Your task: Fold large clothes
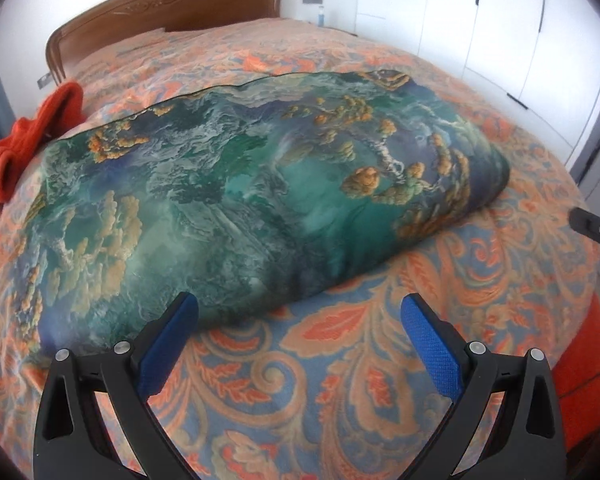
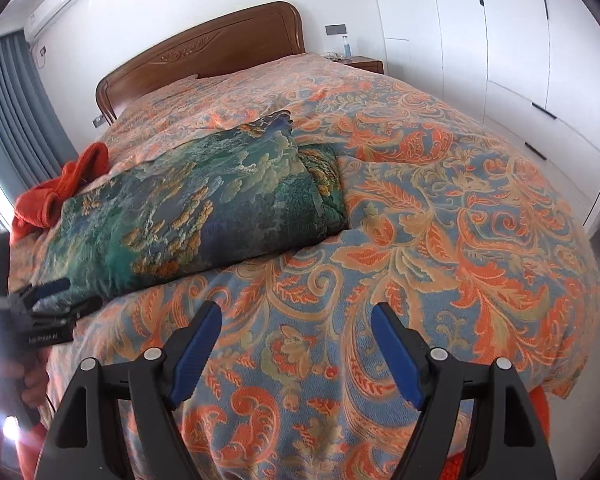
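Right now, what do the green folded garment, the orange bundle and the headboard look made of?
Green folded garment: smooth printed fabric, slight sheen, maybe padded, since it bulges. Orange bundle: fuzzy knit or fleece, matte nap. Headboard: carved brown wood, semi-gloss varnish.

I am looking across a wide bed (image 2: 440, 208) covered by a bedspread (image 1: 340, 368) of orange and beige scrolls on blue. At its far end stands a carved brown wooden headboard (image 2: 220, 46) against a plain white wall (image 2: 172, 4). Beside the bed's far right corner sits a low wooden nightstand (image 2: 366, 65) with a small bottle (image 2: 346, 47) on it, under a dark wall plate (image 2: 335, 29). White wardrobe doors (image 2: 512, 40) with dark handles line the right side. On the left hang grey-blue curtains (image 2: 8, 108), with a white air conditioner (image 2: 56, 4) above. Daylight glares from the left edge.
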